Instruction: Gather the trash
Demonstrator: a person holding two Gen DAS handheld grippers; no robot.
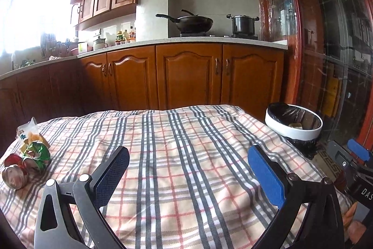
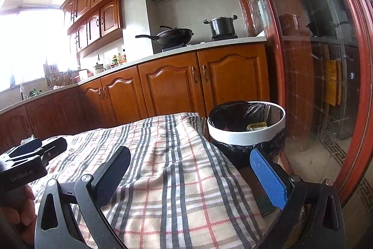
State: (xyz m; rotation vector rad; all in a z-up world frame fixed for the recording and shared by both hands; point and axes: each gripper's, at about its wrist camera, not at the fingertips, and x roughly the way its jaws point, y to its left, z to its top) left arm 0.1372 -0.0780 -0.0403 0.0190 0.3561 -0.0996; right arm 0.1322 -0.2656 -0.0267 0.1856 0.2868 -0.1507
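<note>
Left wrist view had the left gripper (image 1: 188, 169) spread wide and empty over the plaid tablecloth (image 1: 186, 132); right gripper (image 2: 191, 172) gaped too. Crushed red and green cans (image 1: 25, 165) lay far left, untouched. Next, probably a leftward reach, then across to the white black-lined bin (image 2: 247, 127) beyond the right edge.

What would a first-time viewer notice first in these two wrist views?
Probably the plaid cloth covering the table, with a small heap of trash at its far left edge: crushed cans and crumpled wrappers. Next, the white bin with a black liner standing just off the table's right corner, already holding some scraps. Both the left claw and right claw hang open and empty.
</note>
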